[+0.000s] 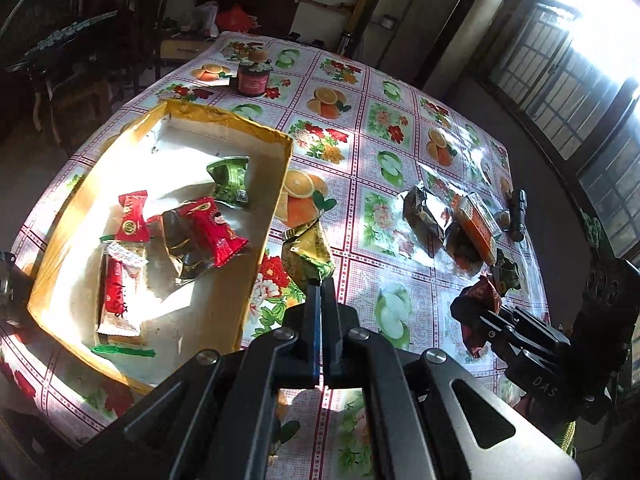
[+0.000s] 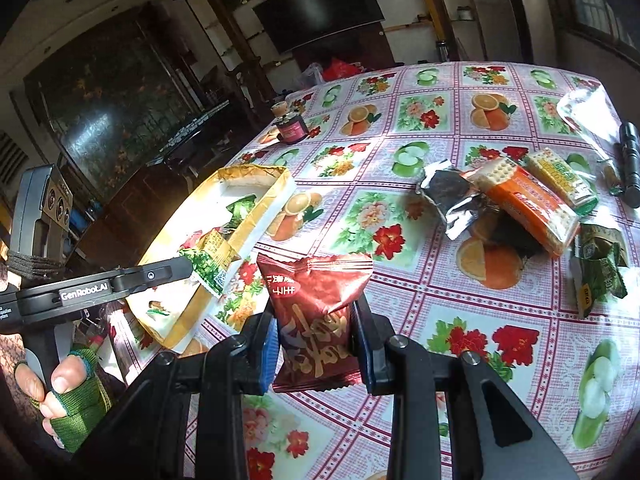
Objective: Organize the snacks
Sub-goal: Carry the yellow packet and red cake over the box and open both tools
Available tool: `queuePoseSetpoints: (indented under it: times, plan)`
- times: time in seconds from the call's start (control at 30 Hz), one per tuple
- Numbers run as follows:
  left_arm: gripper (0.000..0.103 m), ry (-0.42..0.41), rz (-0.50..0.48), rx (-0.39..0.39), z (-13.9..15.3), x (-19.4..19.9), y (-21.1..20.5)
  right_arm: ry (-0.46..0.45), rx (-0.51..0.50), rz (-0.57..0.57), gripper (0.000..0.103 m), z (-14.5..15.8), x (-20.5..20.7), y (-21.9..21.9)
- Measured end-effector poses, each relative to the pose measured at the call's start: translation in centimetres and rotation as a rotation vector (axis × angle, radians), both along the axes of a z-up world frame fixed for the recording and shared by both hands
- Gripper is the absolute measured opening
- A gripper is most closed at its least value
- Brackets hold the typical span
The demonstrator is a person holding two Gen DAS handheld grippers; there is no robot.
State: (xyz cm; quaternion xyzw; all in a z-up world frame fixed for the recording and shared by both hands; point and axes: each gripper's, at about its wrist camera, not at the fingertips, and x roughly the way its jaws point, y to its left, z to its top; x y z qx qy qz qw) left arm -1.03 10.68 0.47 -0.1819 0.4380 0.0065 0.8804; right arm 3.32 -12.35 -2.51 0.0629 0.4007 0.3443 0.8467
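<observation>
From the left wrist, the left gripper (image 1: 321, 280) is pinched on a corner of a gold-green foil snack packet (image 1: 308, 254), held just outside the right wall of the shallow yellow-rimmed cardboard box (image 1: 260, 248). It should be lifted clear over that rim before release.

From the right wrist, the right gripper (image 2: 316, 344) is clamped on a dark red crinkled snack packet (image 2: 316, 316). Open tablecloth (image 2: 460, 320) lies towards the box.

Your right gripper (image 2: 314, 344) clamps a dark red packet (image 2: 316, 316) above the tablecloth (image 2: 440, 312). At left, your left gripper (image 2: 188, 268) pinches a green-yellow packet (image 2: 210, 264) over the box's (image 2: 240, 236) near right rim. Far right: foil packet (image 2: 448, 200), orange crackers (image 2: 528, 208), green crackers (image 2: 560, 180), flashlight (image 2: 630, 160). Jar (image 2: 292, 126) sits far off.
</observation>
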Motion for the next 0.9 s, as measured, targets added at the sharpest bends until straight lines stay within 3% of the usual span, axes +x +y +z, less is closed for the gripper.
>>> queuePoseSetpoints:
  times: [0.2,0.47,0.67,0.9]
  plan:
    - [0.001,-0.026,0.11,0.039,0.9,-2.0,4.9,-0.007,0.026,0.142,0.032,0.6,-0.1,7.2]
    - [0.001,0.006,0.192,0.035,-0.8,-3.4,9.2,0.03,0.006,0.278,0.032,-0.7,0.0,15.8]
    - [0.001,0.026,0.22,0.016,-2.3,-4.0,11.3,0.061,-0.063,0.347,0.032,-3.0,-1.4,19.3]
    - [0.001,0.024,0.231,0.032,-2.6,-4.3,11.7,0.013,-0.158,0.365,0.034,-3.4,-2.2,21.2]
